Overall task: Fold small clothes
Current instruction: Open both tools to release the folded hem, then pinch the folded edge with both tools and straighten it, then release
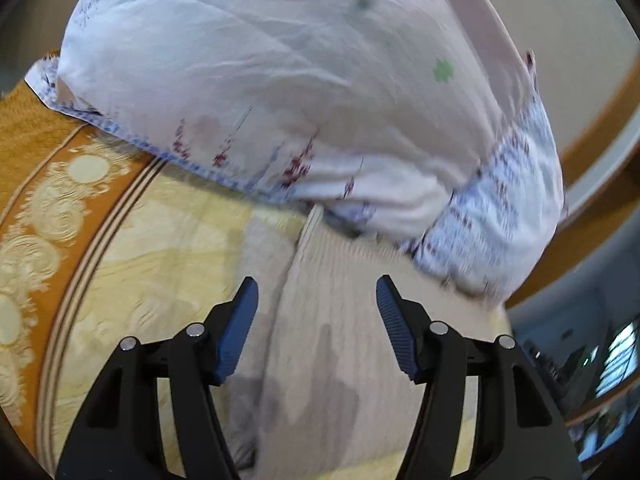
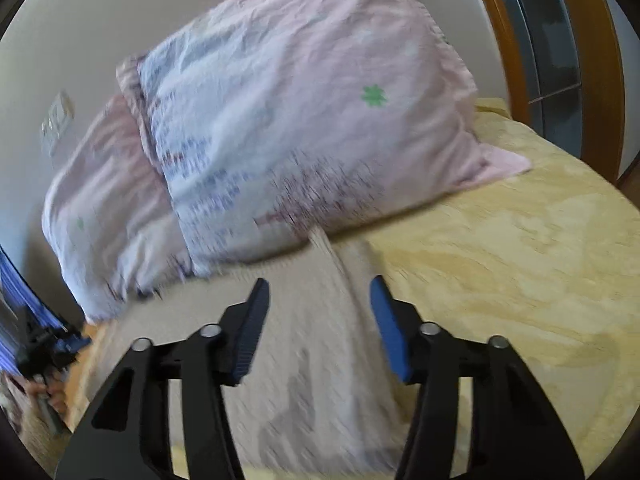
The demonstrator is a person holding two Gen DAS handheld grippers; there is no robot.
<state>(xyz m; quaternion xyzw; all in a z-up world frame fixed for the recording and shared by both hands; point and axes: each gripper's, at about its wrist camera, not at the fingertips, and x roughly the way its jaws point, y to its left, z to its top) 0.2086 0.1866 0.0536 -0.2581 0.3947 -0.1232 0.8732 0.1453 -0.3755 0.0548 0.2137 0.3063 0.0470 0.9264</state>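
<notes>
A beige ribbed small garment (image 1: 332, 320) lies on the yellow patterned bedspread (image 1: 160, 248), its far end touching the pillow. My left gripper (image 1: 317, 292) is open and empty just above the garment. In the right wrist view the same garment (image 2: 316, 340) lies below my right gripper (image 2: 319, 294), which is open and empty, its jaws spread over the cloth. Both views are motion-blurred.
A large pink-white floral pillow (image 1: 288, 92) fills the far side; two such pillows (image 2: 304, 120) lean on the wall. An orange bedspread border (image 1: 48, 184) runs at left. A wooden door frame (image 2: 516, 40) stands at right. My left gripper's hand shows at far left (image 2: 48, 360).
</notes>
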